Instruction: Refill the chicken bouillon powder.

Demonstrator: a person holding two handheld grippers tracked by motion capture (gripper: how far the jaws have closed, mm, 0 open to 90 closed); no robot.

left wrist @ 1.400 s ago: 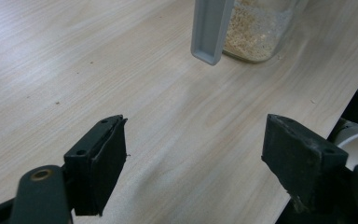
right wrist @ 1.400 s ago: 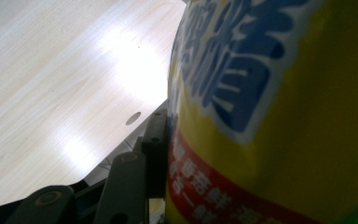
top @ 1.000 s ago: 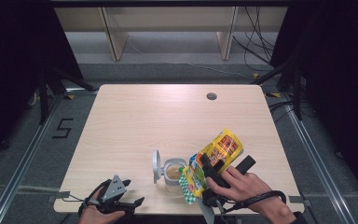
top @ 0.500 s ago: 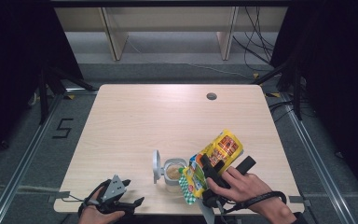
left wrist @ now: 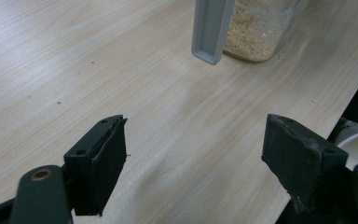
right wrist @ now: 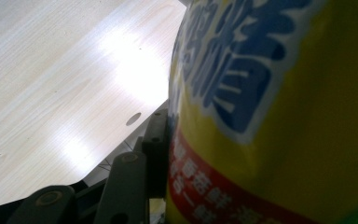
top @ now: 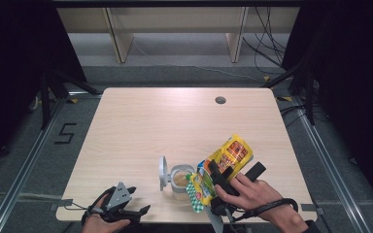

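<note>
Two grippers: lower edge of the high view
right gripper [top: 218, 180]: clamped on yellow snack bag [top: 223, 167], lower right, tilted over the jar
left gripper [top: 135, 209]: jaws wide apart, holding nothing, lower left
jar [top: 179, 179]: lid [top: 162, 172] open, on wooden table [top: 165, 121]

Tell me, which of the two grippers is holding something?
The right gripper: its jaws clamp the yellow bag over the jar. The left gripper is open, empty.
</note>
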